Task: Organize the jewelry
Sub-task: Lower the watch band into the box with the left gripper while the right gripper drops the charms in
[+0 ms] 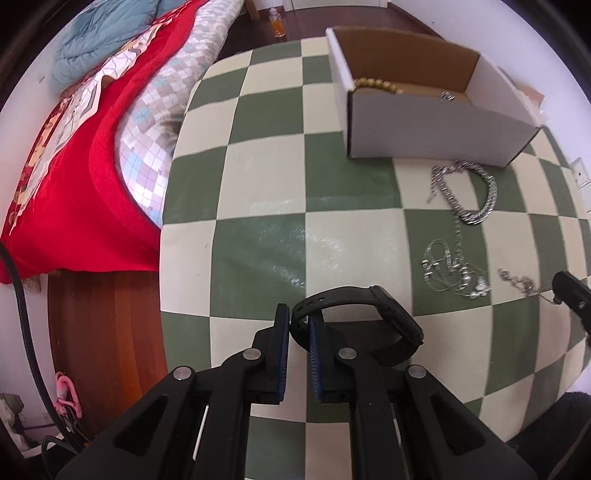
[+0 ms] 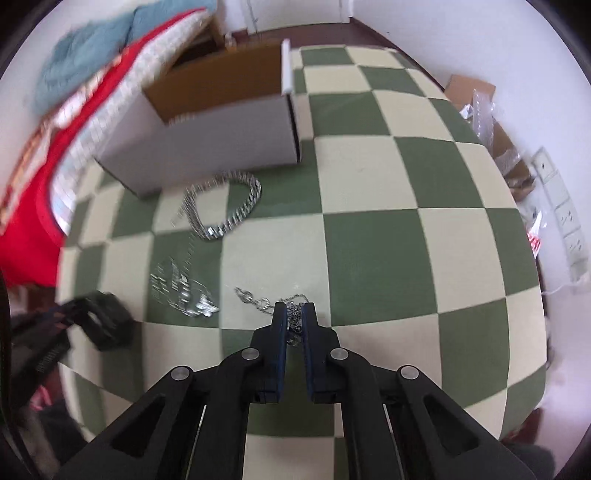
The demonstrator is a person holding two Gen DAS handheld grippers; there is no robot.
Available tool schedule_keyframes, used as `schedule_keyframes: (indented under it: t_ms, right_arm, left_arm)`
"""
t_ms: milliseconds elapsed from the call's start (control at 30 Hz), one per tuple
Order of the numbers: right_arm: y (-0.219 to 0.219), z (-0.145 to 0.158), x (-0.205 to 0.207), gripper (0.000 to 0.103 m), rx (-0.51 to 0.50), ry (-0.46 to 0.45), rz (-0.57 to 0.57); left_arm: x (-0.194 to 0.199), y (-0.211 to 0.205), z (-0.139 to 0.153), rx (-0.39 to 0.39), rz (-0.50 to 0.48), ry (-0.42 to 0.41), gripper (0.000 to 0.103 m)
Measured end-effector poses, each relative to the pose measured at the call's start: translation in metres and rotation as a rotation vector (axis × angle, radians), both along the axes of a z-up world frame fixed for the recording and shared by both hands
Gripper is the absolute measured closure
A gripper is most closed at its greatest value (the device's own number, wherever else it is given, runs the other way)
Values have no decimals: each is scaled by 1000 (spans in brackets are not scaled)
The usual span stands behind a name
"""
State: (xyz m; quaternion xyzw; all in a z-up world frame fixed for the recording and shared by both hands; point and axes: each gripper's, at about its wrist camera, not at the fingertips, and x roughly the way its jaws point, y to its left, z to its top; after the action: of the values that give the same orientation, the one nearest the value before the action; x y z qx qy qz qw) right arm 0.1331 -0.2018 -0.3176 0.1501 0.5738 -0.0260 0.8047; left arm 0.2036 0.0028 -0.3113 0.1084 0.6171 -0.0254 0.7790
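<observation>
My left gripper (image 1: 298,317) is shut on the strap of a black watch (image 1: 373,317), held just above the green and cream checkered table (image 1: 258,177). My right gripper (image 2: 294,314) is shut on a thin silver chain (image 2: 258,299) that trails left on the table; it also shows in the left wrist view (image 1: 524,282). A white cardboard box (image 1: 436,122) at the far side holds a gold bead bracelet (image 1: 376,85) and a small silver piece (image 1: 447,96). A heavy silver link bracelet (image 1: 476,206) and a tangled silver necklace (image 1: 454,271) lie in front of the box.
A bed with a red blanket (image 1: 74,177) and a blue quilt (image 1: 107,40) runs along the table's left edge. Cardboard and plastic wrapping (image 2: 491,122) and a power strip (image 2: 565,218) lie past the table's right edge. An orange bottle (image 1: 277,24) stands on the floor.
</observation>
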Motion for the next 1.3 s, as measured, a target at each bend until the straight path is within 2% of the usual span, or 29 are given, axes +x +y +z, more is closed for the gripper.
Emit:
schedule_keyframes:
  t_ms: [233, 433, 700, 933, 1033, 1133, 1300]
  right_arm:
    - [-14, 46, 0, 95, 105, -73, -29]
    - [-25, 85, 7, 95, 149, -141, -30]
    - [-27, 148, 25, 95, 148, -241, 5]
    - [-30, 212, 53, 95, 141, -339, 26]
    - [-29, 237, 70, 95, 132, -373, 40]
    - [-26, 247, 89, 95, 130, -378, 52]
    - [-18, 230, 124, 95, 141, -328, 67]
  left_arm:
    - [3, -10, 31, -47, -36, -49, 96]
    - [9, -19, 62, -77, -62, -96, 96]
    - [34, -30, 111, -103, -100, -157, 96]
    - [75, -39, 149, -99, -140, -202, 96]
    - [98, -44, 153, -100, -151, -185, 96]
    - [119, -48, 145, -111, -158, -138, 96]
    - [155, -54, 106, -186, -129, 27, 95]
